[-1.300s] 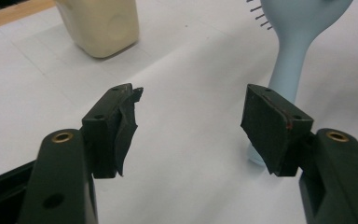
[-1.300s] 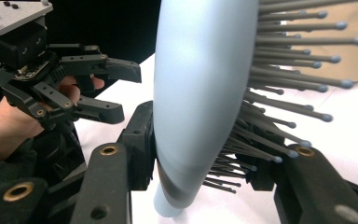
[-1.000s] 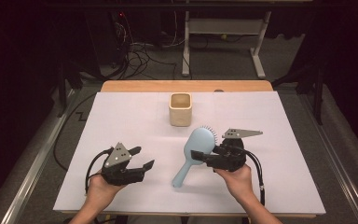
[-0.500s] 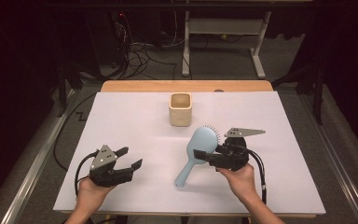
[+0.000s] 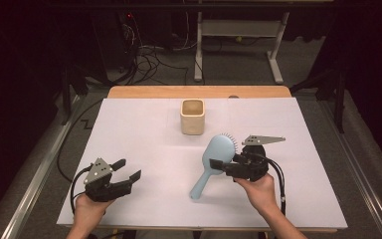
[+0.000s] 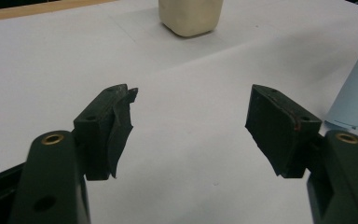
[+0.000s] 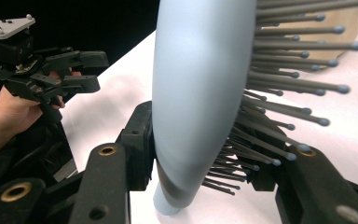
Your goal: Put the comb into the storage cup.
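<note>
A light blue hairbrush [image 5: 218, 151] is held over the white sheet [image 5: 144, 129], right of centre. My right gripper [image 5: 220, 166] is shut on its head, one pad on the smooth back and one among the bristles [image 7: 279, 84]. Its handle [image 5: 201, 184] slants down toward the near edge. In the right gripper view the hairbrush [image 7: 196, 84] stands on edge between the jaws. My left gripper [image 5: 128, 168] sits low at the near left, open with nothing in it. In the left gripper view, bare sheet lies between the jaws of the left gripper [image 6: 191, 121].
A beige cup [image 5: 192, 117] stands upright at the back centre of the sheet, also seen ahead as the cup [image 6: 190, 16]. A wooden table edge [image 5: 199, 92] runs behind it. Cables and desk legs lie on the floor beyond.
The left hand has slid left and toward the near edge, sinking a little, jaws still open. The right hand and hairbrush have kept still.
</note>
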